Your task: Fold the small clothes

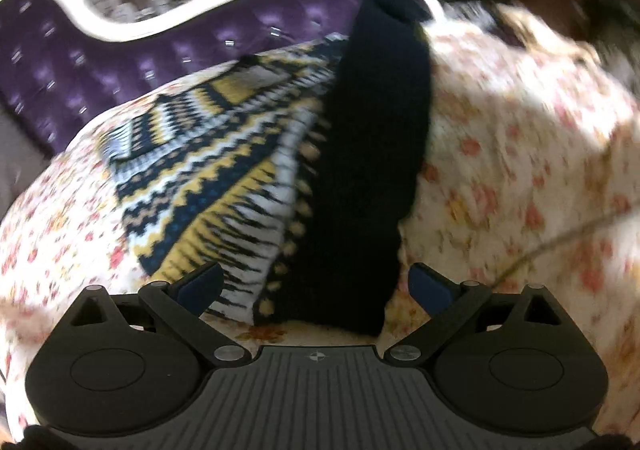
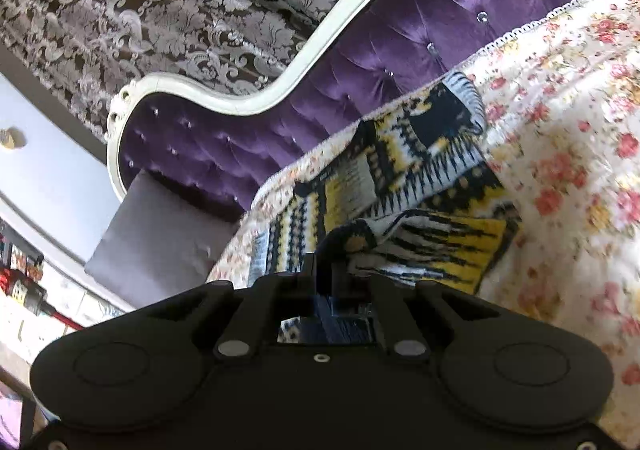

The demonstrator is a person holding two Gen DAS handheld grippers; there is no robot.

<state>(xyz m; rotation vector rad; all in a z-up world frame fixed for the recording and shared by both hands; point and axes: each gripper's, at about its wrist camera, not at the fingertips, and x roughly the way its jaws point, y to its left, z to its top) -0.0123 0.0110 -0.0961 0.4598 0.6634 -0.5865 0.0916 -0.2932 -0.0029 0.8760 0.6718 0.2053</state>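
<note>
floral bedspread; right hand-held gripper pinching patterned knit.

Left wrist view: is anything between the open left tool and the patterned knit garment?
Nothing visible. The left tool is open with the knit garment directly ahead on the floral bedspread. The garment's dark part lies between its fingers.
</note>
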